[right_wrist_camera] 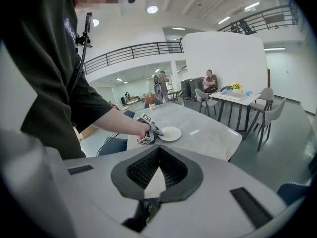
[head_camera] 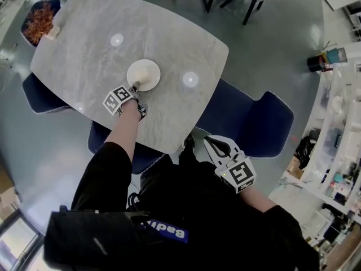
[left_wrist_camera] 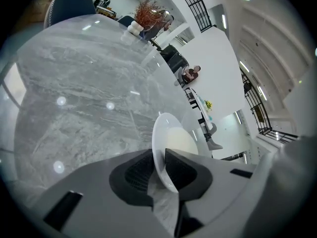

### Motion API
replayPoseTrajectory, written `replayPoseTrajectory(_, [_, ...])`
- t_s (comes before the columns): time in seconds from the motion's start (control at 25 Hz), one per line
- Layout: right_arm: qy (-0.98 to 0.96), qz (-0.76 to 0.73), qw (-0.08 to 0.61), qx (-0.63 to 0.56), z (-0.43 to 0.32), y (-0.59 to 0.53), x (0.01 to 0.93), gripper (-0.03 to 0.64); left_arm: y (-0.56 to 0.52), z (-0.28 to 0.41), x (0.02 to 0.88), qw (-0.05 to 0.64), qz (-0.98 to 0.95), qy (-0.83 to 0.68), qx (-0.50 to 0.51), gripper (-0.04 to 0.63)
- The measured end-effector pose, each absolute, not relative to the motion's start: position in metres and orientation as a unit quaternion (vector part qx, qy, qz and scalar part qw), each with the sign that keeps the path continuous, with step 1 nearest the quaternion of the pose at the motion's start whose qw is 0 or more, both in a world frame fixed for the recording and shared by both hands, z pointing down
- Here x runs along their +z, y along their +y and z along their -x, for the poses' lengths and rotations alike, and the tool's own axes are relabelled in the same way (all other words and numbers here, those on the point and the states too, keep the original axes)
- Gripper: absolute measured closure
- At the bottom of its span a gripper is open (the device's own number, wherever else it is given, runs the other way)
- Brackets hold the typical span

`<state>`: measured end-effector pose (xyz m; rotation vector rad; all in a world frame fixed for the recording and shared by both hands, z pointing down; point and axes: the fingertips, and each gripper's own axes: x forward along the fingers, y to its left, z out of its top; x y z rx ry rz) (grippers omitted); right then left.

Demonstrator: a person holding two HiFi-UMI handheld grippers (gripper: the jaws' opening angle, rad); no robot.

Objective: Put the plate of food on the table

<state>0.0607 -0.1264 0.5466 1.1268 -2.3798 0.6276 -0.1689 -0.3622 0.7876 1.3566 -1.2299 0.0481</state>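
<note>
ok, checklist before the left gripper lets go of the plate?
1. Plate down on the table: ok, it looks flat in the right gripper view.
2. Plate away from the table edges: ok, it sits near the middle.
3. Left gripper grip: ok, jaws shut on the near rim only, clear of the food.
4. Food in place: ok, a pale mound at the plate's centre. What it is: cannot tell.
5. Right gripper out of the way: ok, jaws shut, empty, off the table.
6. Room around the plate: ok, the plant pot stands at the far end.
</note>
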Motion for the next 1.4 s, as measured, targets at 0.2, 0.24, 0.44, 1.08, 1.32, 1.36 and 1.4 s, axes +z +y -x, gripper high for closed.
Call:
replayPoseTrajectory(0.2, [-0.856, -0.409, 0.221, 0.226, -0.063, -0.126, 0.547, 0.606, -0.360, 0.173, 0.787, 0.595, -0.586, -0.547, 0.050, 0.525])
replayPoseTrajectory(0.24, [-0.858, -0.409, 0.218, 0.223, -0.064, -0.126, 0.549, 0.607, -0.359, 0.173, 0.787, 0.597, -0.585, -0.547, 0.052, 0.525])
replayPoseTrajectory(0.44, [-0.858, -0.406, 0.216, 0.228, -0.062, -0.128, 0.545, 0.607, -0.355, 0.176, 0.787, 0.604, -0.579, -0.545, 0.061, 0.525])
replayPoseTrajectory(1.08, [-0.864, -0.393, 0.217, 0.227, -0.067, -0.121, 0.539, 0.607, -0.329, 0.180, 0.787, 0.593, -0.589, -0.538, 0.107, 0.525])
replayPoseTrajectory(1.32, [-0.874, -0.376, 0.215, 0.219, -0.061, -0.118, 0.531, 0.606, -0.301, 0.179, 0.775, 0.585, -0.605, -0.528, 0.118, 0.525])
replayPoseTrajectory(1.36, [-0.877, -0.372, 0.214, 0.218, -0.059, -0.117, 0.531, 0.607, -0.297, 0.179, 0.772, 0.582, -0.609, -0.526, 0.119, 0.525])
replayPoseTrajectory(1.4, [-0.879, -0.368, 0.214, 0.217, -0.057, -0.116, 0.531, 0.607, -0.293, 0.178, 0.770, 0.578, -0.614, -0.524, 0.120, 0.525])
